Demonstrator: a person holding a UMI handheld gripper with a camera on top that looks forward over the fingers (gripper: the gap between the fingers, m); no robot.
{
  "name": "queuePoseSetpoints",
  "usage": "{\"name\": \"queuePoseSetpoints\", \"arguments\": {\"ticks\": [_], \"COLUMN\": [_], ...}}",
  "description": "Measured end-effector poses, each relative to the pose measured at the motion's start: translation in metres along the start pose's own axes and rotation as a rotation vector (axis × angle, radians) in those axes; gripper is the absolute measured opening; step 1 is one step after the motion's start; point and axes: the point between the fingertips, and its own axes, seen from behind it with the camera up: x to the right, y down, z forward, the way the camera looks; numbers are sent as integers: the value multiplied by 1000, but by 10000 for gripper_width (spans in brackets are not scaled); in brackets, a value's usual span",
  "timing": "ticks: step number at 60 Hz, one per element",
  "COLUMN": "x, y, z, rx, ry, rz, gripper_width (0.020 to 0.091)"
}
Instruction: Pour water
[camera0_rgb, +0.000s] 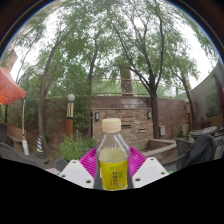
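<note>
Outdoor setting: trees overhead, a brick wall across the middle distance, a red canopy-like shape off to one side. The gripper is raised, looking out at the yard rather than down at any surface. A small clear bottle with a pale cap and a yellow label stands upright between the fingers; the pink pads sit tight against both its sides with no gap showing, so I read it as clamped and carried. Cap appears on; liquid level inside cannot be made out. No cup, glass or other receiving vessel is in sight, and no table is visible below the bottle. Judgement: this is the carry stage of the pour, bottle lifted and held level, tilt not yet begun. The next move calls for bringing the bottle over whatever is to receive the water, which first has to come into sight, then rolling the wrist so the neck dips toward it. If the cap is indeed sealed, nothing will flow until it is off; worth checking. Grip should stay firm through the tilt, as a smooth plastic bottle may slip.
</note>
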Motion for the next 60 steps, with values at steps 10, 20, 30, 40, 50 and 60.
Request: {"name": "queuePoseSetpoints", "arguments": {"ticks": [10,20,30,40,50,60], "x": [43,45,56,51,43,40], "y": [145,189,211,225,220,222], "z": [23,32,40,36,31,2], "rx": [-211,-269,-299,-312,-313,-406], "ry": [13,1,1,-15,-16,-28], "rz": [-38,11,19,3,11,44], "gripper_width": [384,387,401,407,527,841]}}
